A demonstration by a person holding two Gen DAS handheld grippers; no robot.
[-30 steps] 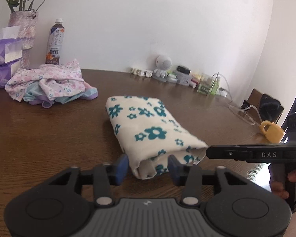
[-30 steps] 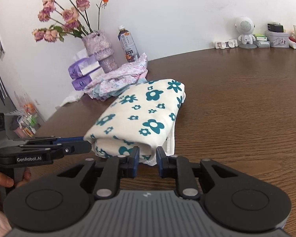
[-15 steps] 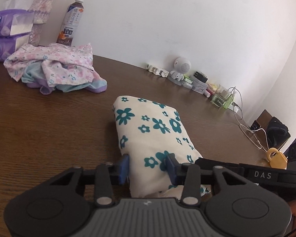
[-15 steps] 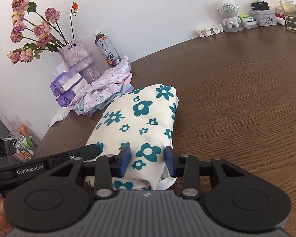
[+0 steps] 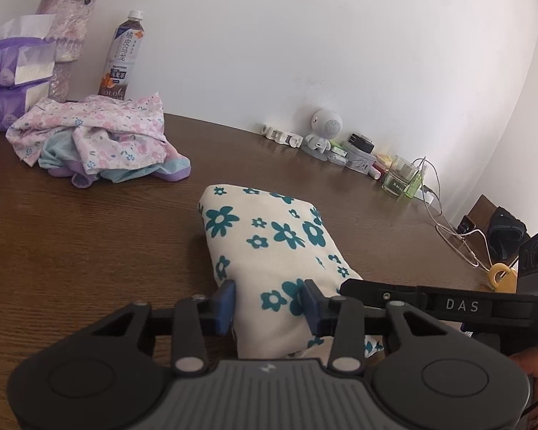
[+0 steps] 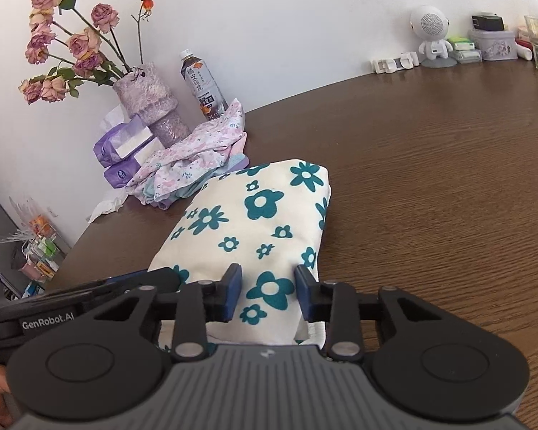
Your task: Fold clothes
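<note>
Cream flowered cloth (image 5: 269, 247) between both tongs' pads (image 5: 226, 299); on wood table (image 5: 71, 251)

My left gripper (image 5: 269, 304) is matte black with a ribbed grey plate at 6 o'clock, two round discs, silver pivot screws and blue pads on its fingers (image 5: 226, 302). My right gripper (image 6: 267, 295) is built the same way. Side on, one housing reads "DAS" in white, the other "GenRobot.AI".
</note>
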